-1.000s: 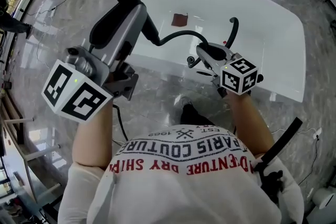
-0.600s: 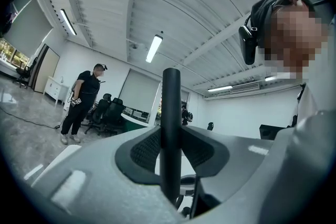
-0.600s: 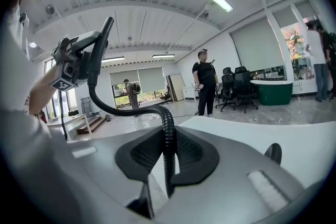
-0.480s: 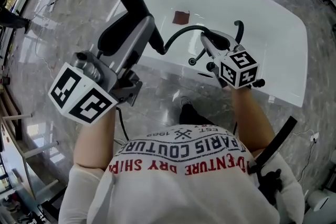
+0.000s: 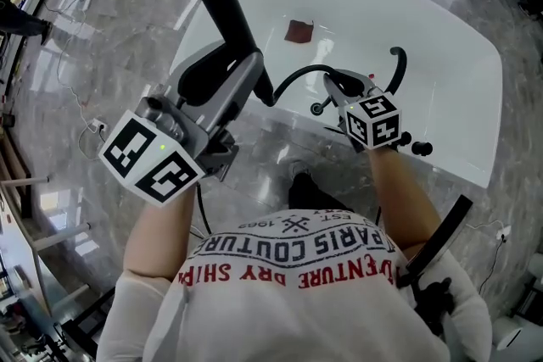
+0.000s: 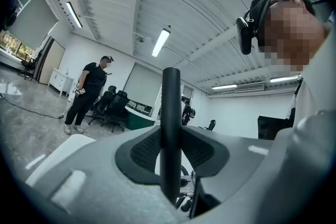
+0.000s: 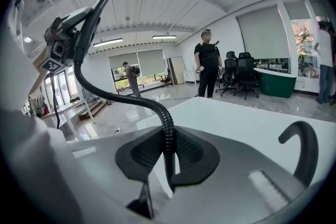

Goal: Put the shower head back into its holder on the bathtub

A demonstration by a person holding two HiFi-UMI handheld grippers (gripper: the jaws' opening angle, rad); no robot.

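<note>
- Head view: our left gripper (image 5: pixel 246 72) is clamped on the black shower head (image 5: pixel 231 17). The shower head's long axis runs up and away from the jaws, out over the near-left rim of the white bathtub (image 5: pixel 441 38).
- Our right gripper (image 5: pixel 339 89) sits further right over the same rim, closed on the black hose (image 5: pixel 293 72) that arcs between the two grippers.
- A curved spout (image 5: pixel 396 64) and dark tap fittings (image 5: pixel 411 147) stand on the rim just beside the right gripper. We judge the holder to be among them, but we cannot single it out.
- So the shower head lies to the left of the fittings. The left hand has to carry it rightward along the rim, while the right hand is the nearer one. The floor (image 5: pixel 102 38) and the tub interior leave open room; the spout crowds the target.
- Left gripper view: both pads press on the shower head (image 6: pixel 170 107), which stands upright between the jaws, with the tub rim low at the left.
- Right gripper view: the ribbed hose (image 7: pixel 121 97) is pinched between the pads. It climbs leftward to the shower head at upper left, and the spout (image 7: pixel 302 136) stands near on the right.
</note>
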